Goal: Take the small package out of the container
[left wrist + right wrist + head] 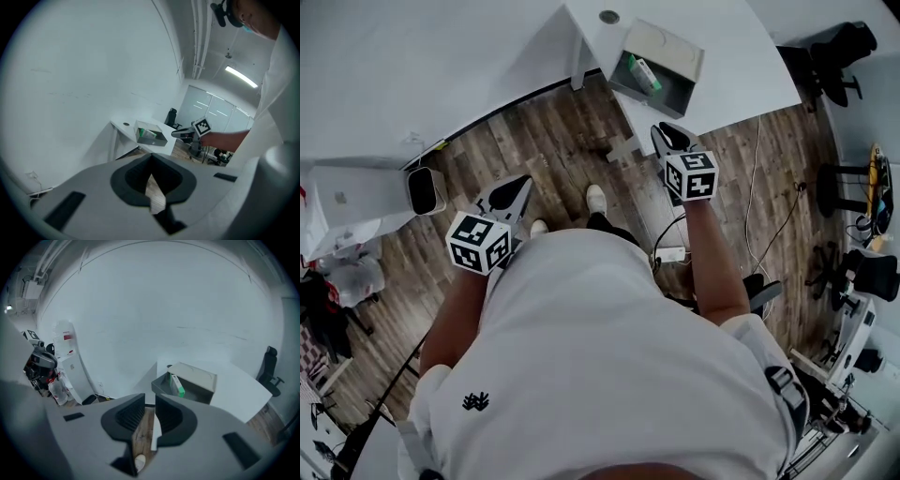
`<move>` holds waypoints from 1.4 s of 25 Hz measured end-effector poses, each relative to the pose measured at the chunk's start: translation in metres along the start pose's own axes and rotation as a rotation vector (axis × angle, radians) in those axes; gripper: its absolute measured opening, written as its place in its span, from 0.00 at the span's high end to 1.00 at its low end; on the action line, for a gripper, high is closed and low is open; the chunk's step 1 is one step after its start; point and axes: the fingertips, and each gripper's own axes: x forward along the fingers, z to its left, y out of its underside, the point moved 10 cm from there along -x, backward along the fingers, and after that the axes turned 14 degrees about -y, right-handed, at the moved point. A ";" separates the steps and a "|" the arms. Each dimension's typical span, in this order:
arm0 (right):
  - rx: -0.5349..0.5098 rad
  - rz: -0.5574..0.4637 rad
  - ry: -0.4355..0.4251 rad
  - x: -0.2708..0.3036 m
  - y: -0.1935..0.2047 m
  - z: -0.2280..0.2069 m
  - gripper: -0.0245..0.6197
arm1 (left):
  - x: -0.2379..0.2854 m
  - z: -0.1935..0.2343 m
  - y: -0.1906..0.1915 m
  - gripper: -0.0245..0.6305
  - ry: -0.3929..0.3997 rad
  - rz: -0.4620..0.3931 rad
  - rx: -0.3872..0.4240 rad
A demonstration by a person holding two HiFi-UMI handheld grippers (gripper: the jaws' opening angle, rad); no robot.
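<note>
Container (661,56) sits on the counter (741,66), small package (643,72) inside it; right claw (668,139) just before it, left claw (511,197) further back-left.

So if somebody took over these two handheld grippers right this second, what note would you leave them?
Left gripper: jaws together, empty, back from the table.
Right gripper: jaws apart, empty, aimed at the open grey box on the white table, not yet at it.
Small green-and-white package: standing inside that box.
Done: nothing yet.
Left: reach in, grip the package, lift it out.
</note>
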 end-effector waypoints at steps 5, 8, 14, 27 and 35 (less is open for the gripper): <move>-0.030 0.040 -0.029 0.030 -0.011 -0.055 0.81 | 0.022 -0.008 -0.025 0.95 -0.077 -0.032 -0.032; -0.049 0.070 -0.058 0.048 -0.014 -0.079 0.77 | 0.034 -0.015 -0.034 0.95 -0.117 -0.027 -0.044; -0.066 0.114 -0.102 0.088 -0.017 -0.112 0.73 | 0.047 -0.024 -0.045 0.95 -0.198 -0.025 -0.059; -0.100 0.230 -0.160 0.146 -0.009 -0.140 0.70 | 0.063 -0.034 -0.056 0.95 -0.301 0.005 -0.069; -0.123 0.232 -0.138 0.146 -0.014 -0.143 0.81 | 0.058 -0.025 -0.063 0.95 -0.307 -0.033 -0.063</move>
